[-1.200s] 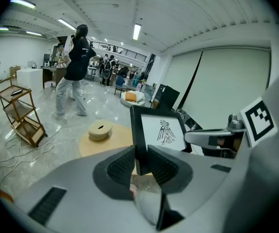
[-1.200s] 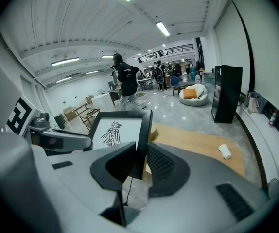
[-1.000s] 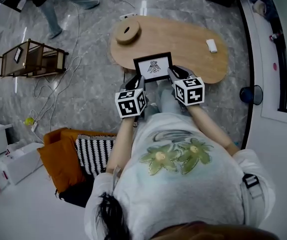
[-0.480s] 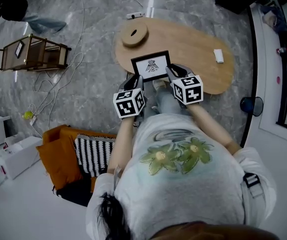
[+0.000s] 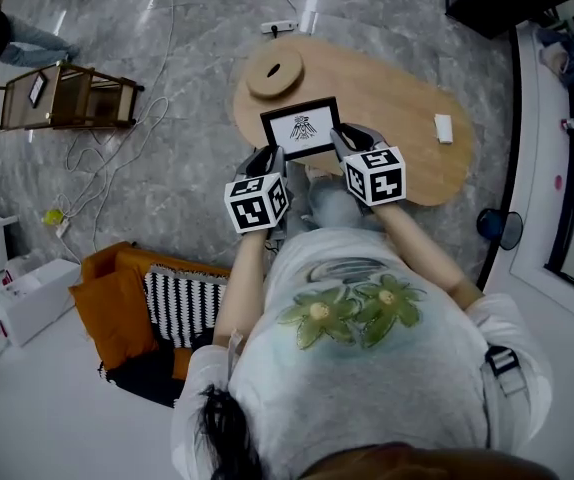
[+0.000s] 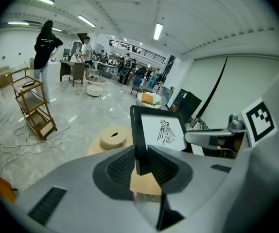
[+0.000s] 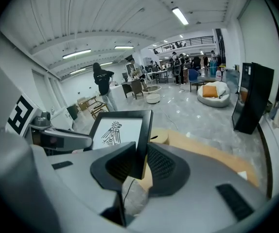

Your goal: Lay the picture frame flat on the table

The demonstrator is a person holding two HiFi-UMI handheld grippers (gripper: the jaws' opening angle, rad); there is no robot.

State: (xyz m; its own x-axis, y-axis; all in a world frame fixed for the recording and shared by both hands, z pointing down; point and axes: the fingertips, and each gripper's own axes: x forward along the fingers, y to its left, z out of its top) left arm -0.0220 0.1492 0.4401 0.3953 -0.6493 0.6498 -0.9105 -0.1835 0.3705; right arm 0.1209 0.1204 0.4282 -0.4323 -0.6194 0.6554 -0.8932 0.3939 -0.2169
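Two grippers: I am holding the picture frame [image 5: 302, 128] between them, one on each side edge.
Left gripper [image 6: 140, 161]: its jaws are pressing narrowly on the frame's left edge.
Right gripper [image 7: 140, 161]: its jaws are clamping the frame's right edge.
Frame: it is sitting tilted over the near end of the wooden table [image 5: 397, 93], with the bird print facing me. I cannot tell whether its lower edge is touching.
Beyond it: a round wooden disc [image 5: 274, 71] is lying near the far edge.

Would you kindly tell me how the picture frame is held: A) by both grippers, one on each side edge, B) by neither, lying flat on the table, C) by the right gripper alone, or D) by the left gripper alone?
A: the left gripper and right gripper each clamp one side edge of the picture frame.
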